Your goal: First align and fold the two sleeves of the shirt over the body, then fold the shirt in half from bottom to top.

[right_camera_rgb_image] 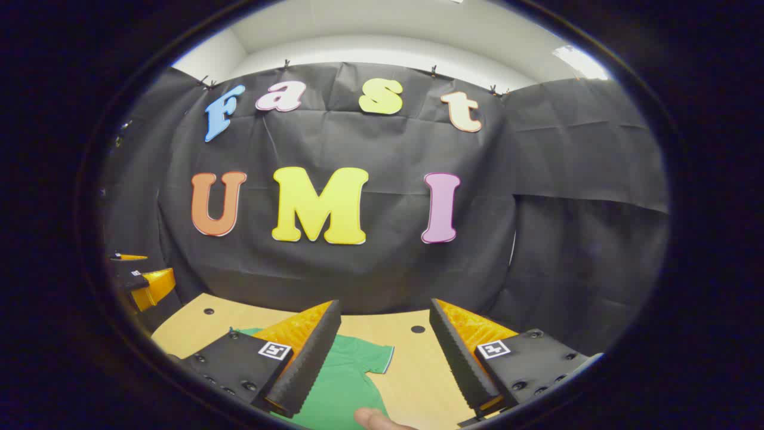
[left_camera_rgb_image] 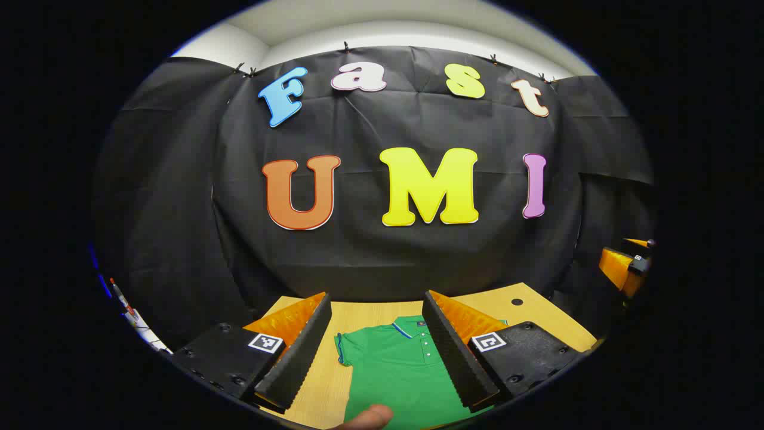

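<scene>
Shirt (left_camera_rgb_image: 397, 370) lies flat below both open tools (left_camera_rgb_image: 377, 349) (right_camera_rgb_image: 382, 358).

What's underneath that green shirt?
The green shirt lies flat on a light wooden table, whose surface shows around it. Whatever sits directly beneath the cloth is covered and cannot be seen.

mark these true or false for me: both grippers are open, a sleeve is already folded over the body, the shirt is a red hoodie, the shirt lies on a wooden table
1. Both grippers are open. True: the left gripper and the right gripper each hold their jaws wide apart, gripping nothing.
2. A sleeve is already folded over the body. False: each short sleeve seen lies spread flat to the side.
3. The shirt is a red hoodie. False: it is a green polo shirt with a buttoned collar.
4. The shirt lies on a wooden table. True: the wooden table shows around it.
</scene>
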### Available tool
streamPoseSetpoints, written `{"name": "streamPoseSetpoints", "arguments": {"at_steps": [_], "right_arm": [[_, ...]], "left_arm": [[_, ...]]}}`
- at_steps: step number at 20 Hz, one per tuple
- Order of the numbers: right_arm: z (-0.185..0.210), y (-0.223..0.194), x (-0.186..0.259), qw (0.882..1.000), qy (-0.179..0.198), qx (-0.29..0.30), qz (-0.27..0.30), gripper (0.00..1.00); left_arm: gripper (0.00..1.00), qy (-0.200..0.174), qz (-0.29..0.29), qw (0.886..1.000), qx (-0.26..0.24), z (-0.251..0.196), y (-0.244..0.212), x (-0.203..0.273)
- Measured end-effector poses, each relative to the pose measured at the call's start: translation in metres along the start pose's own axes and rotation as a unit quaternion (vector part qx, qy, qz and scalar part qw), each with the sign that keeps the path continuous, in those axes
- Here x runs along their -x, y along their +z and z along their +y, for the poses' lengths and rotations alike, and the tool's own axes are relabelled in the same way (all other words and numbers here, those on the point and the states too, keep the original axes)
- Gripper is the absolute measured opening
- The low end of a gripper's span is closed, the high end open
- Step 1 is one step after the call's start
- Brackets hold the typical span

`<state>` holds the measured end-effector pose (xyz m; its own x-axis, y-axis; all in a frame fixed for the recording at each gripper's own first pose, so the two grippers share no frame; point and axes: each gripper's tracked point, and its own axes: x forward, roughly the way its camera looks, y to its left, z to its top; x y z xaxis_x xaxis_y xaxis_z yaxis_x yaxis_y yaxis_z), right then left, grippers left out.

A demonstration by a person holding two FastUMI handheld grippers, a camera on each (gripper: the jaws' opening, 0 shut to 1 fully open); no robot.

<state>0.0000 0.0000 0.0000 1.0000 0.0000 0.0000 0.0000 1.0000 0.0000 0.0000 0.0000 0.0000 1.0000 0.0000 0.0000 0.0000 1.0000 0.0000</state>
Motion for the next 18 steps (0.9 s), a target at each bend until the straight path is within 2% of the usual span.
{"name": "streamPoseSetpoints", "arguments": {"at_steps": [6,9,18], "right_arm": [[0.021,-0.002,-0.008,1.000,0.012,0.021,0.006,0.96],[0.025,-0.004,-0.015,1.000,0.020,0.015,0.018,0.96],[0.014,-0.015,-0.049,0.998,0.040,0.002,0.038,0.94]], "left_arm": [[0.99,-0.028,-0.036,0.999,-0.016,-0.023,0.022,-0.002],[0.98,-0.041,-0.033,0.999,-0.012,-0.041,0.021,-0.007],[0.99,-0.028,-0.024,0.999,0.000,-0.060,0.015,-0.021]]}}
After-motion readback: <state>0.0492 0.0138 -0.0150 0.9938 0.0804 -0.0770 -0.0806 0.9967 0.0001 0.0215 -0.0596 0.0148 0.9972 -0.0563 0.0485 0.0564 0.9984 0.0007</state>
